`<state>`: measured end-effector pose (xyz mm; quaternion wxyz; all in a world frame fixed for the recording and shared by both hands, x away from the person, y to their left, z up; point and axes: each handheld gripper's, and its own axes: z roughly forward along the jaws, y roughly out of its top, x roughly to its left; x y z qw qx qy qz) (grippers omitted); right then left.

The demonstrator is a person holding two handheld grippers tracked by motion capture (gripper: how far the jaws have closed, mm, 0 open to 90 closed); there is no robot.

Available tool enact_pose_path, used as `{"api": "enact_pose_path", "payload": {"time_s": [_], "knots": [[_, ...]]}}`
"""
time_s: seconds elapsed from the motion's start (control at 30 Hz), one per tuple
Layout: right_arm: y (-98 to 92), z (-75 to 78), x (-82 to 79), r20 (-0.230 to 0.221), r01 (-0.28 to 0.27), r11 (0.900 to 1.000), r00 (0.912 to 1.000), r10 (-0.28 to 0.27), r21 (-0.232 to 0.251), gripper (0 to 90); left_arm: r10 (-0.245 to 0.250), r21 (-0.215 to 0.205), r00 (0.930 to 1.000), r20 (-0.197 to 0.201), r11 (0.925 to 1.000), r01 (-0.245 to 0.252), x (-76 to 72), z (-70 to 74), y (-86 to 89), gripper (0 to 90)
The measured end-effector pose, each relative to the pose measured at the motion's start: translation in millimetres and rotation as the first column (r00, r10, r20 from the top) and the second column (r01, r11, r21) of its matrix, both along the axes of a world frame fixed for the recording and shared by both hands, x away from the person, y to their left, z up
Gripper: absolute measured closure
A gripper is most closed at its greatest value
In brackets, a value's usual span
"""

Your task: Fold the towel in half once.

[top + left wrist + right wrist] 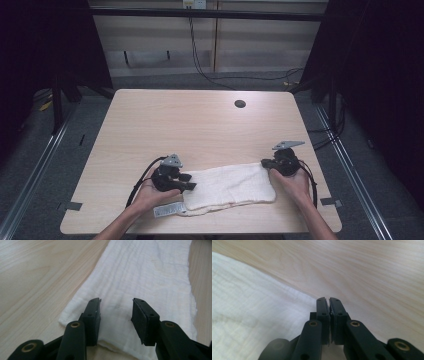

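A white folded cloth point(230, 187) lies flat near the table's front edge, stretched between my two hands. At its left end, my left gripper point(189, 182) stands open. In the left gripper view the cloth point(150, 277) runs away under that gripper point(116, 301), and its near end lies between the two pads without touching them. My right gripper point(265, 164) is at the cloth's far right corner. In the right gripper view its jaws point(329, 300) are pressed together right where the cloth's edge point(249, 302) ends, pinching the corner.
The pale wooden table point(200, 120) has a round cable hole point(240, 104) at the back right. A small grey strip point(167, 210) lies by my left hand at the front edge. Dark curtains flank the table, and cables trail on the floor behind it.
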<state>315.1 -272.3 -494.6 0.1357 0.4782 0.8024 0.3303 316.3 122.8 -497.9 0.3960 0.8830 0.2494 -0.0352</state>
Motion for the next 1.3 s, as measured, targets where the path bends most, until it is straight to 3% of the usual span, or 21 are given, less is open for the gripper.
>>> {"api": "enact_pose_path", "payload": {"time_s": [0.1,0.23,0.37,0.5,0.57,0.6,0.63,0.67,0.73,0.8,0.87,0.93,1.03,1.13,1.2,1.3], "knots": [[-5.9,4.0,-1.6,0.021,0.004,0.999,0.9998,-0.005,0.032,72.6,-0.02,-0.027,0.9985,-0.051,0.9995,0.019,3.8,-0.1,0.8,58.8],[-4.8,18.0,-13.4,0.072,0.016,0.997,0.9972,-0.021,0.082,57.4,-0.004,-0.046,0.9993,-0.037,0.9989,0.002,6.4,6.1,13.8,59.7],[7.2,25.0,-27.2,0.088,-0.024,0.993,0.996,0.014,0.114,55.9,0.066,-0.082,0.9977,-0.015,0.9944,-0.067,10.7,17.7,27.6,59.4],[32.2,29.5,-37.4,0.065,-0.118,0.986,0.9917,0.111,0.114,54.3,0.084,-0.048,0.9964,-0.013,0.9952,-0.085,16.2,20.2,30.3,56.9],[42.8,31.9,-41.4,0.064,-0.152,0.98,0.9874,0.144,0.127,54.3,0.093,-0.034,0.9957,0.008,0.9951,-0.092,20.9,23.6,28.0,55.6],[49.0,32.7,-43.5,0.057,-0.171,0.976,0.9848,0.164,0.133,54.5,0.088,0.004,0.996,0.015,0.9961,-0.088,26.3,25.6,25.6,54.3],[57.6,33.2,-46.0,0.057,-0.192,0.974,0.9808,0.186,0.117,55.5,0.093,0.002,0.9956,0.005,0.9956,-0.093,31.1,25.3,24.3,53.0],[64.1,33.3,-47.8,0.048,-0.206,0.971,0.9783,0.202,0.124,56.4,0.126,-0.036,0.992,-0.013,0.9914,-0.126,35.2,24.3,24.8,52.9],[76.8,34.5,-51.8,0.054,-0.25,0.958,0.968,0.245,0.141,58.1,0.12,-0.077,0.9921,-0.038,0.9894,-0.123,37.1,20.4,22.7,53.5],[90.2,36.0,-56.2,0.055,-0.291,0.943,0.9566,0.286,0.159,60.0,0.078,-0.042,0.9968,-0.013,0.996,-0.079,34.6,16.5,19.1,53.8],[103.8,35.5,-59.9,0.05,-0.33,0.929,0.944,0.326,0.166,60.8,0.085,-0.054,0.9962,-0.02,0.9948,-0.086,33.7,16.1,21.1,53.0],[119.1,33.5,-62.6,0.041,-0.373,0.911,0.9274,0.372,0.176,62.7,0.088,-0.068,0.9959,-0.02,0.9937,-0.089,33.4,18.4,24.9,52.4],[146.0,29.1,-65.1,0.016,-0.449,0.879,0.8916,0.453,0.163,65.0,0.089,-0.069,0.9959,-0.012,0.9935,-0.09,33.1,18.9,28.4,52.2],[166.6,26.3,-66.9,0.001,-0.493,0.86,0.8678,0.497,0.131,65.7,0.121,-0.072,0.9925,-0.015,0.9899,-0.122,35.5,18.6,29.8,51.3],[178.1,24.8,-66.8,-0.009,-0.516,0.84,0.8511,0.525,0.166,64.8,0.121,-0.069,0.9925,-0.015,0.9902,-0.122,36.3,17.9,29.8,50.2],[195.2,17.9,-67.4,-0.028,-0.551,0.817,0.826,0.563,0.17,64.0,0.119,-0.05,0.9927,-0.021,0.9915,-0.12,36.7,15.2,28.5,47.9]]}}
